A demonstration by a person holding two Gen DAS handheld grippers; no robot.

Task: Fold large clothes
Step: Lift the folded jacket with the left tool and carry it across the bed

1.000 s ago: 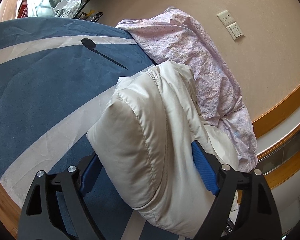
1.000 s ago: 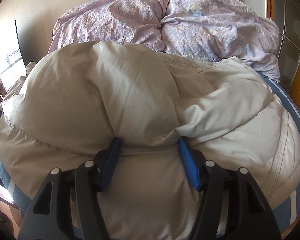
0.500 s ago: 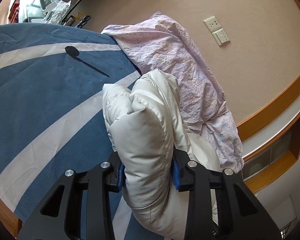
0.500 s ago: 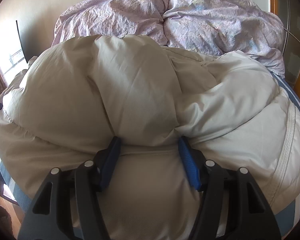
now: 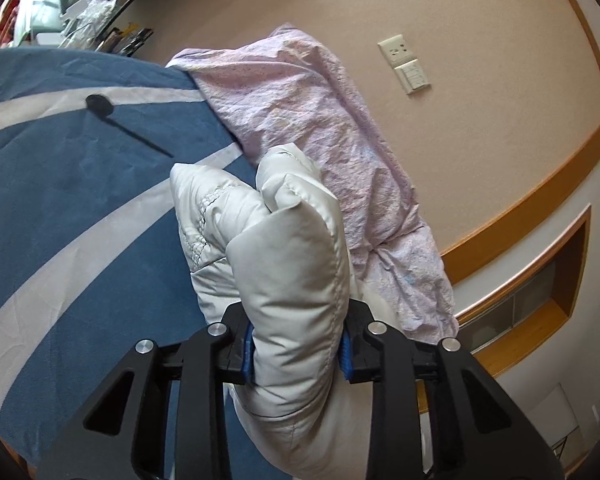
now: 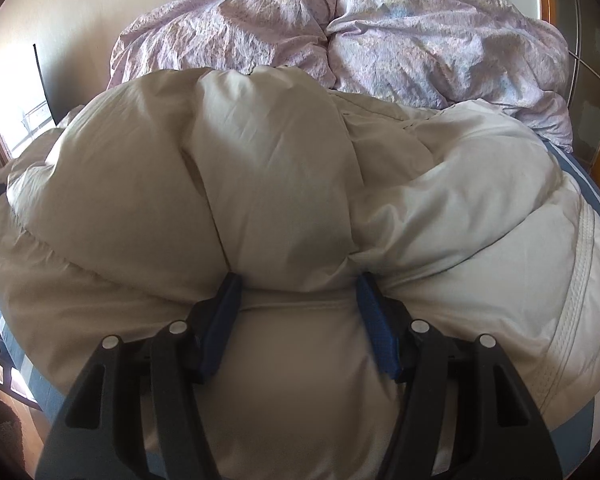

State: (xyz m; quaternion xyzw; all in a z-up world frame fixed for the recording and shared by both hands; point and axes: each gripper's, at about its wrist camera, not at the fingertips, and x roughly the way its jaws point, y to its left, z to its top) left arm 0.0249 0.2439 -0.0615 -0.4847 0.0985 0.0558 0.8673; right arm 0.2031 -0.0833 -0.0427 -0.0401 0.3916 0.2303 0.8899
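A puffy cream down jacket (image 5: 288, 264) lies bunched on the blue bed cover with white stripes (image 5: 80, 200). My left gripper (image 5: 296, 344) is shut on a thick padded fold of the jacket, its blue pads pressed into both sides. In the right wrist view the jacket (image 6: 280, 184) fills most of the frame. My right gripper (image 6: 300, 300) pinches a thick roll of it between its blue pads, the jaws held fairly wide by the padding.
A crumpled lilac duvet (image 5: 320, 128) (image 6: 380, 40) lies along the beige wall behind the jacket. A wall socket and switch (image 5: 406, 64) sit above it. A wooden rail and shelf (image 5: 540, 184) run at the right. Cluttered shelves (image 5: 80, 12) stand far left.
My left gripper has closed from wide open onto the jacket fold, squeezing it narrow. My right gripper keeps the same hold, and the jacket has bulked slightly toward it.
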